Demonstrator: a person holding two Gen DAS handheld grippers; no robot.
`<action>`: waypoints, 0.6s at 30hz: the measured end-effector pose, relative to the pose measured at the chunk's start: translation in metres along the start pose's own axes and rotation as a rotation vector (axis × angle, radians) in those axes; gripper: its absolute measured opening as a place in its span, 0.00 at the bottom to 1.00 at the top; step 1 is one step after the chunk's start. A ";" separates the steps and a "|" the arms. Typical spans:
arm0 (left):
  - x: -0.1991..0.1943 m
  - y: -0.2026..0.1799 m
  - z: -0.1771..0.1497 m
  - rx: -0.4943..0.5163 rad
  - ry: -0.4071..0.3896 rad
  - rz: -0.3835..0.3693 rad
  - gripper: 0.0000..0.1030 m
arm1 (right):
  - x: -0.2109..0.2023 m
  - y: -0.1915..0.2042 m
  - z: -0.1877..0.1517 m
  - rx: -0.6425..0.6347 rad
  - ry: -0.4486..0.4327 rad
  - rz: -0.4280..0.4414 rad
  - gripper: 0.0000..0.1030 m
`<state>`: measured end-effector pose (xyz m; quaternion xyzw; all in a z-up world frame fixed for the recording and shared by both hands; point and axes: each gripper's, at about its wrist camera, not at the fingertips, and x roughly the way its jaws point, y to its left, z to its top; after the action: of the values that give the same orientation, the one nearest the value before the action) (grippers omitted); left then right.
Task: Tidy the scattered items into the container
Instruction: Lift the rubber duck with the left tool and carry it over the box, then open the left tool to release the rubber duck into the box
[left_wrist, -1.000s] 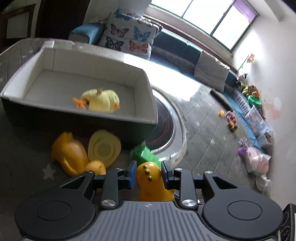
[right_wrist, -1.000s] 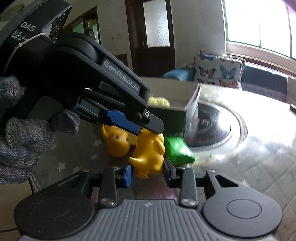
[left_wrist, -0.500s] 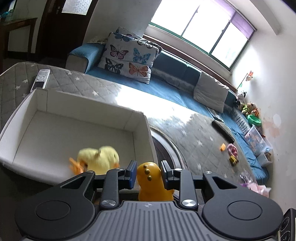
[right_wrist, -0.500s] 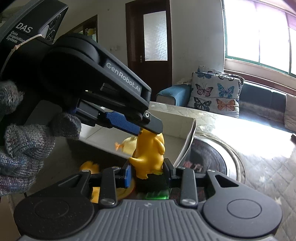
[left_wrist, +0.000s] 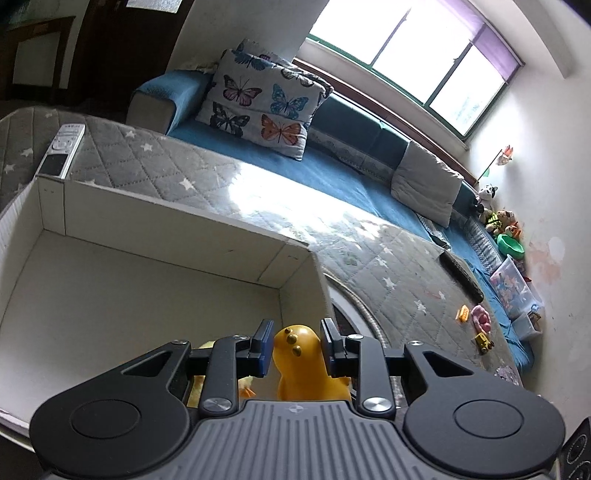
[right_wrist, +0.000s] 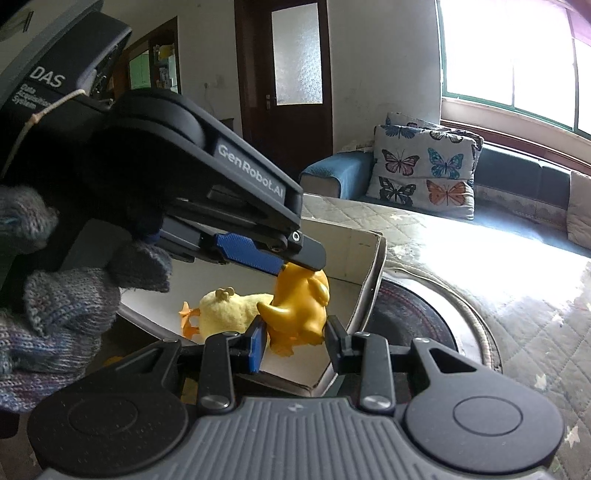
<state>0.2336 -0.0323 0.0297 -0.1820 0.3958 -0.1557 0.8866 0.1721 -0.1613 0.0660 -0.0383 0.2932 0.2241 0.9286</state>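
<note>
An orange-yellow rubber toy animal (right_wrist: 303, 306) hangs over the near right corner of the white-lined box (right_wrist: 373, 280). My right gripper (right_wrist: 295, 339) is shut on the toy's lower body. My left gripper (right_wrist: 306, 258), held by a gloved hand (right_wrist: 55, 314), comes in from the left onto the toy's head. In the left wrist view the toy's dotted head (left_wrist: 299, 354) fills the gap of my left gripper (left_wrist: 295, 343), whose jaws are closing and touch it on both sides. A pale yellow plush chick (right_wrist: 229, 310) lies inside the box (left_wrist: 184, 218).
A white remote (left_wrist: 62, 151) lies on the grey star quilt behind the box. Right of the box sits a round dark mat (right_wrist: 413, 317). A butterfly pillow (left_wrist: 258, 107) leans on the blue sofa. A black remote (left_wrist: 461, 273) and small toys (left_wrist: 480, 321) lie far right.
Both grippers have carried the orange-yellow toy from the quilt in front of the box up over its rim. The loose toys in front of the box have dropped out of view.
</note>
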 end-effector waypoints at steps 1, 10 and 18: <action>0.001 0.002 0.000 -0.003 0.001 -0.001 0.29 | 0.002 0.001 0.000 -0.003 0.001 -0.001 0.32; 0.012 0.012 -0.001 -0.028 0.019 -0.011 0.27 | 0.010 0.003 -0.001 -0.006 0.021 0.014 0.33; 0.003 0.007 -0.004 -0.010 0.009 -0.028 0.27 | 0.000 0.002 -0.002 -0.005 0.003 0.011 0.34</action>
<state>0.2335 -0.0289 0.0220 -0.1912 0.3981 -0.1671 0.8815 0.1701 -0.1601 0.0643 -0.0396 0.2944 0.2299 0.9268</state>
